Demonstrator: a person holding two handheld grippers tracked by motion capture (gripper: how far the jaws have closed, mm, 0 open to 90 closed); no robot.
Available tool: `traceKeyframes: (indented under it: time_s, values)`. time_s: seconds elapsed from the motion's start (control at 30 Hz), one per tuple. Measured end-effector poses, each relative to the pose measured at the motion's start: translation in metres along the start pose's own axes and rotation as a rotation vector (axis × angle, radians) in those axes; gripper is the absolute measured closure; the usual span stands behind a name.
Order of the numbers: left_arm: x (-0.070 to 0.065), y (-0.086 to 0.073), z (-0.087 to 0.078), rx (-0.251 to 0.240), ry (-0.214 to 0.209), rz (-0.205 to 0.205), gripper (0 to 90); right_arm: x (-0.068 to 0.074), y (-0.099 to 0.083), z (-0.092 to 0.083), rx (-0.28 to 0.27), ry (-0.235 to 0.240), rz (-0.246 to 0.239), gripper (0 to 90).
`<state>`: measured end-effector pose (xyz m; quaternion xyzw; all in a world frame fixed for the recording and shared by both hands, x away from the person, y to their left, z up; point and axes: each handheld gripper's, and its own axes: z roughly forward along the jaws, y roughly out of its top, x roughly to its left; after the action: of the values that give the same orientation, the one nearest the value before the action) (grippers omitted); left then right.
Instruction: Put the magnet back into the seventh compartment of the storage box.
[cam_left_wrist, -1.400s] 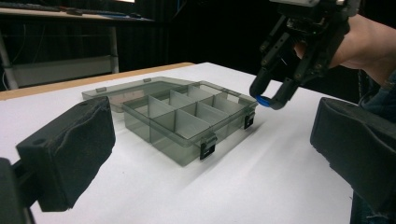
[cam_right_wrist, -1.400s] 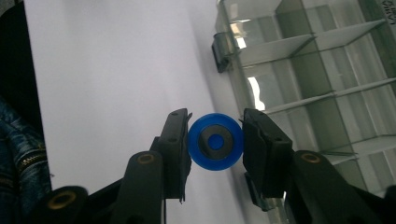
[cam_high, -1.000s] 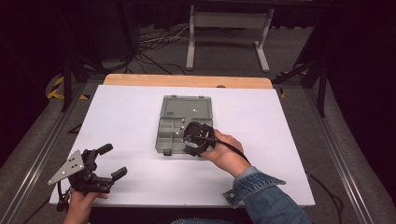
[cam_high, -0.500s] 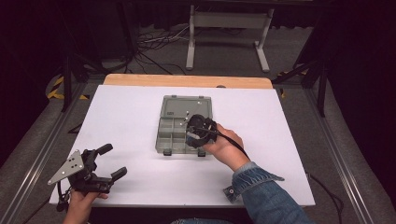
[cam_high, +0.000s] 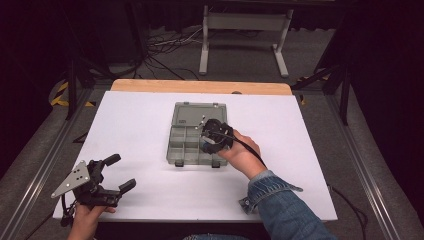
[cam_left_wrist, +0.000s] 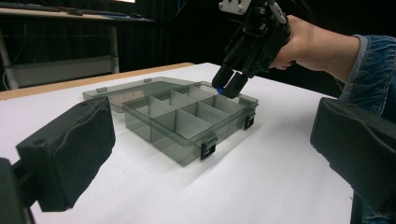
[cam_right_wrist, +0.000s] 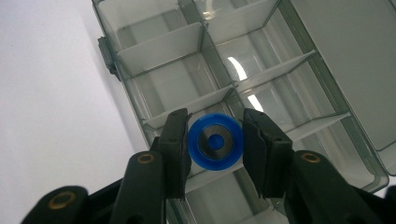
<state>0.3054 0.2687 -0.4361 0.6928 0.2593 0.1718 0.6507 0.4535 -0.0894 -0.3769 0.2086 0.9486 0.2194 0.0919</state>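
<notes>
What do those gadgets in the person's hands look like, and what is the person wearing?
Both are black. The left gripper carries a grey three-cornered plate with small holes, and its jaws end in blocky black pads. The right gripper has brass-coloured rivets on its jaw arms, and a black cable trails back over the hand. The right arm wears a blue denim sleeve with an unbuttoned cuff.

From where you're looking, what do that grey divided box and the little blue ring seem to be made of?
The box looks like smoky translucent plastic: the dividers show through its glossy walls, which catch glints. The blue ring looks like smooth plastic around a duller grey centre, possibly metal; I can't tell for sure. The right gripper pinches it between its fingers.
</notes>
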Motion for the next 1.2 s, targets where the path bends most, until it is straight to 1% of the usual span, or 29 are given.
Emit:
traceKeyframes:
  time_s: [0.13, 0.63, 1.2]
  values:
    - [0.0, 0.0, 0.0, -0.004, 0.002, 0.001, 0.8, -0.002, 0.0, 0.002, 0.002, 0.007, 0.004, 62.2]
    - [0.0, 0.0, 0.0, -0.001, 0.0, -0.007, 0.8, 0.0, 0.001, 0.021, 0.061, 0.035, -0.002, 62.0]
    - [0.0, 0.0, 0.0, 0.0, -0.002, -0.007, 0.8, 0.0, -0.002, 0.031, 0.103, 0.052, 0.009, 62.0]
